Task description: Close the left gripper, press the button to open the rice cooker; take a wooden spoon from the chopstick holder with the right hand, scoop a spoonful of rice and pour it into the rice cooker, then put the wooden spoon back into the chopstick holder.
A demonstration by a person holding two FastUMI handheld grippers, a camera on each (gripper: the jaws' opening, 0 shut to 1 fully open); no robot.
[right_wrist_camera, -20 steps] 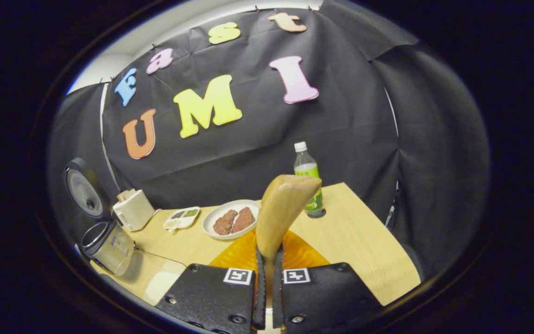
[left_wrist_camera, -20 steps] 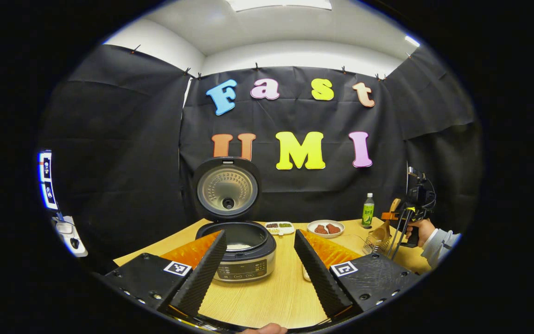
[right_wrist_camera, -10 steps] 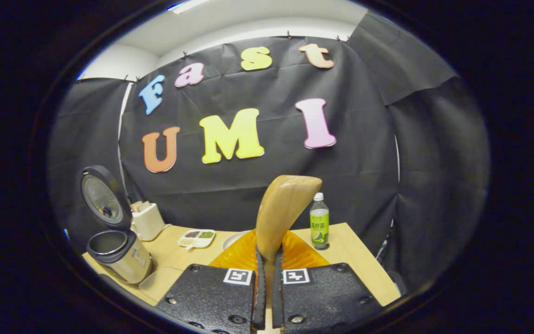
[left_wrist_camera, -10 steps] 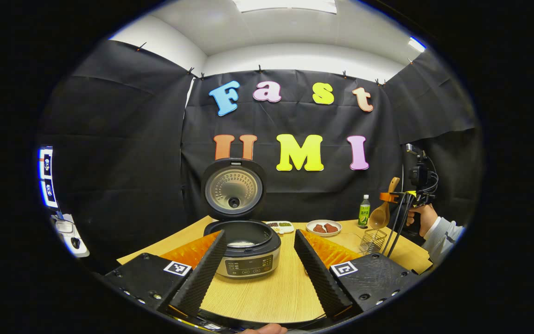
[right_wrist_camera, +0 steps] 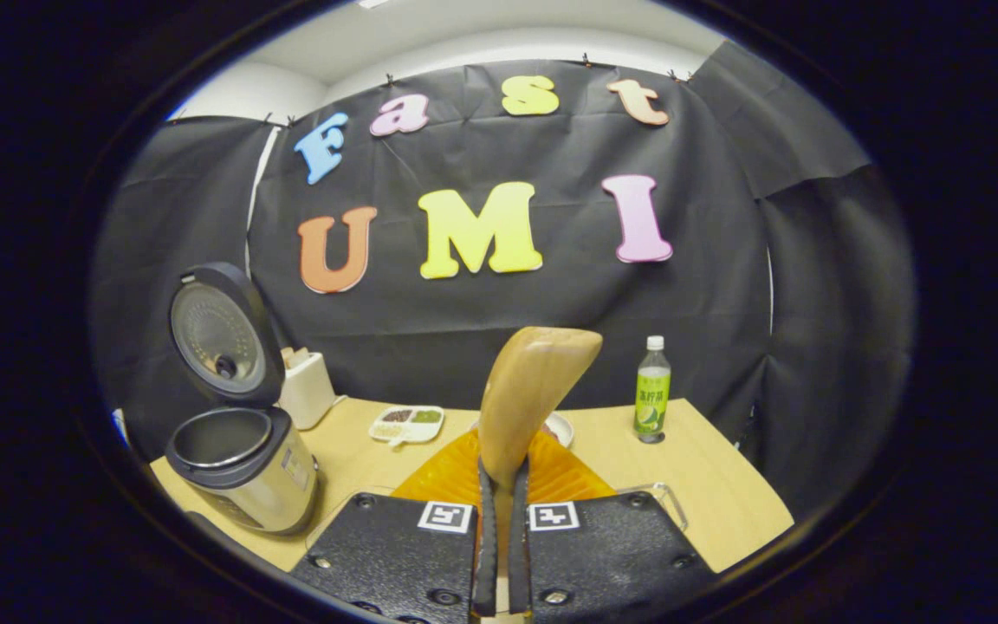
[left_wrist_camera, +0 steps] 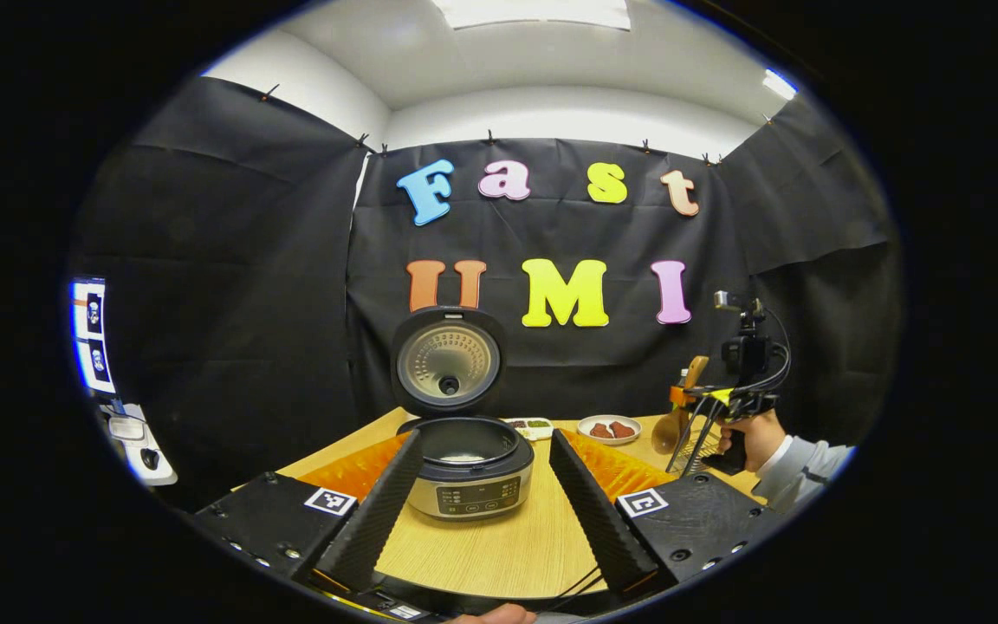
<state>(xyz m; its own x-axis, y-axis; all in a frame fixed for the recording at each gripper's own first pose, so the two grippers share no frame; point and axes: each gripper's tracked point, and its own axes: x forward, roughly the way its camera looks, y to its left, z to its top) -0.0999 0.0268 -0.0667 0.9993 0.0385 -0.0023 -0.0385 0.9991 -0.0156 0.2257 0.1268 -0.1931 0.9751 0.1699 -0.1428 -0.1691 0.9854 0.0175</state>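
Note:
The rice cooker (left_wrist_camera: 470,472) stands on the table with its lid (left_wrist_camera: 449,360) up, and something white lies in the pot. My left gripper (left_wrist_camera: 485,438) is open in front of it, fingers apart on either side of the cooker, holding nothing. At the right, a hand (left_wrist_camera: 746,438) holds my right gripper (left_wrist_camera: 685,400), which is shut on the wooden spoon (left_wrist_camera: 670,426); the bowl hangs down above the wire chopstick holder (left_wrist_camera: 709,444). In the right gripper view, the wooden spoon (right_wrist_camera: 527,394) rises from my shut right gripper (right_wrist_camera: 501,472), with the rice cooker (right_wrist_camera: 248,472) low at the left.
A green bottle (right_wrist_camera: 652,390), a plate of brown food (left_wrist_camera: 610,428), a small divided dish (right_wrist_camera: 406,422) and a white box (right_wrist_camera: 307,388) stand at the back of the table (right_wrist_camera: 724,494). A clear container's rim (right_wrist_camera: 670,507) shows near my right fingers.
The right gripper has lifted the spoon up out of the chopstick holder and carried it left toward the cooker. The left gripper has drawn back a little and stays open.

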